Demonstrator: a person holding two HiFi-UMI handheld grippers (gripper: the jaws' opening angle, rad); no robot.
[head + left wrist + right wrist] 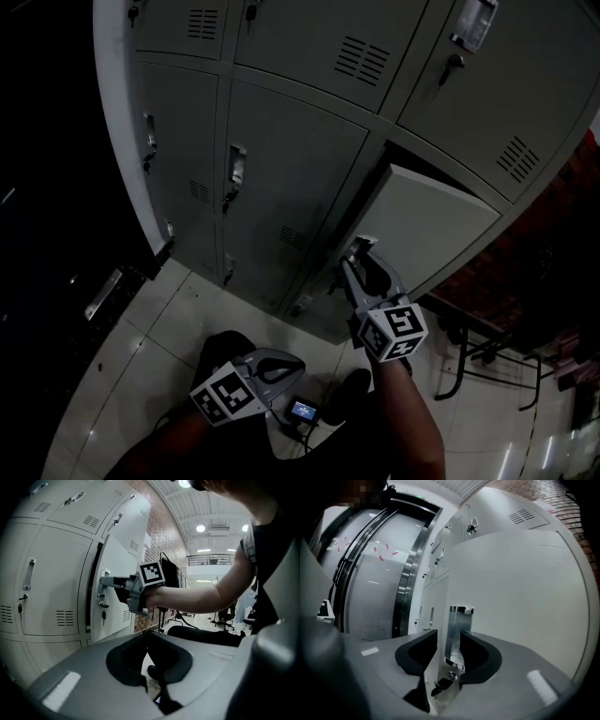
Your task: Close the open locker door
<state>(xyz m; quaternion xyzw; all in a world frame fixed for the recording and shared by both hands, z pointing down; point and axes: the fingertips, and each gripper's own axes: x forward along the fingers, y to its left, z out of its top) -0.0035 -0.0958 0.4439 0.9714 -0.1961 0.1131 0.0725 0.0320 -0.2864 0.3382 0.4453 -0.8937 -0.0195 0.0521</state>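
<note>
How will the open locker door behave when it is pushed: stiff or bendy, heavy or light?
The door looks like flat sheet metal, so it is probably stiff and fairly light. It stands ajar, so a push should likely swing it rather than bend it. Its chrome handle looks smooth, perhaps slippery between jaws.

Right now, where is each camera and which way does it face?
Head view: on the head, looking steeply down at lockers; left gripper, right gripper, forearms show.
Left gripper view: on the left gripper, facing the open door; own jaws, right arm show.
Right gripper view: on the right gripper, facing the door handle; own jaws show.
All share the open door.
</note>
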